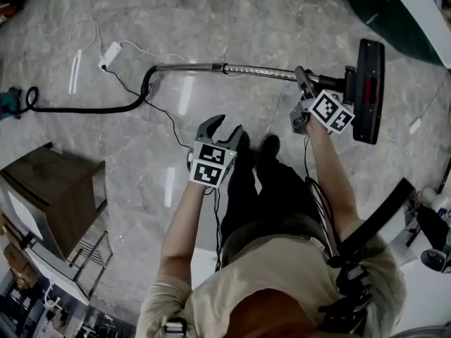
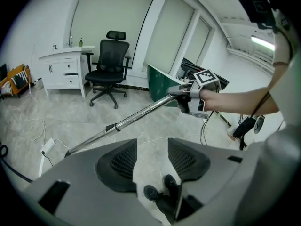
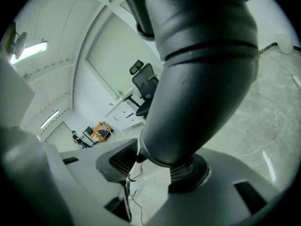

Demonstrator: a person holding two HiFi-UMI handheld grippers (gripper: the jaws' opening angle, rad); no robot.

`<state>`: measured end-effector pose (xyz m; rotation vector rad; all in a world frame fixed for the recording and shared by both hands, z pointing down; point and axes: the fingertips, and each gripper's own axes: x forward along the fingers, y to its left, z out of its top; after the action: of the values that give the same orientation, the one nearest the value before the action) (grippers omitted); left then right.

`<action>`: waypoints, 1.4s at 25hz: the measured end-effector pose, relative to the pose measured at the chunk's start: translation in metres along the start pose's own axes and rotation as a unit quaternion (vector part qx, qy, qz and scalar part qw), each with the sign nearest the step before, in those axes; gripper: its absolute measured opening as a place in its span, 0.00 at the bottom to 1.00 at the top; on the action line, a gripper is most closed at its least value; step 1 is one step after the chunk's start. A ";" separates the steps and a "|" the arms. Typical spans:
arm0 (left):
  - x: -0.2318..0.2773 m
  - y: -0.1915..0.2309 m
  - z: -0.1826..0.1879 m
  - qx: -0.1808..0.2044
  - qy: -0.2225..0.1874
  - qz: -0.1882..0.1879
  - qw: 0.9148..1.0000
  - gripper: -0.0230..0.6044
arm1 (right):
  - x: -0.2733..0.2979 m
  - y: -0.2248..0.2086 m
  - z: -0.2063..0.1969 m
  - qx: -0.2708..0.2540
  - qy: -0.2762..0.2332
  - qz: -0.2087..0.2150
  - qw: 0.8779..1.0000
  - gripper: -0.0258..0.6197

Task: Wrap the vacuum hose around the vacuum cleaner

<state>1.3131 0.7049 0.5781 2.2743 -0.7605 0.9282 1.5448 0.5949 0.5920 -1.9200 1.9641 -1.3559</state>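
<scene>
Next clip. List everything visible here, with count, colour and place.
vacuum wand: one, shiny metal with a dark end, slanting up from the floor to the right gripper
floor head: one, black, at the wand's right end
hose: one, black, on the floor, left of the wand
power strip: one, white, with its cable, beyond the hose
cabinet: one, brown, lower left
office chair: one, black, by the far wall
desk unit: one, white, left of the chair
shoes: two, black, between the grippers
left gripper: jaws apart, nothing between them
right gripper: jaws closed on the wand's dark end
</scene>
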 end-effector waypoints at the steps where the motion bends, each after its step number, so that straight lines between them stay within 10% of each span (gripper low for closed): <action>1: -0.014 -0.001 0.007 0.001 -0.003 0.000 1.000 0.35 | -0.002 0.013 0.007 -0.004 0.001 0.000 1.000 0.33; 18: -0.095 0.022 0.144 -0.068 -0.046 0.118 0.990 0.35 | 0.050 0.145 0.180 -0.101 -0.011 0.105 0.989 0.33; 35: -0.124 0.130 0.279 -0.014 -0.101 0.242 0.965 0.35 | 0.152 0.316 0.302 -0.220 -0.041 0.288 0.931 0.32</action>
<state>1.2701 0.4636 0.3539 2.2206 -1.4556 0.8871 1.4525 0.2559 0.2910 -1.2931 2.6549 -0.7116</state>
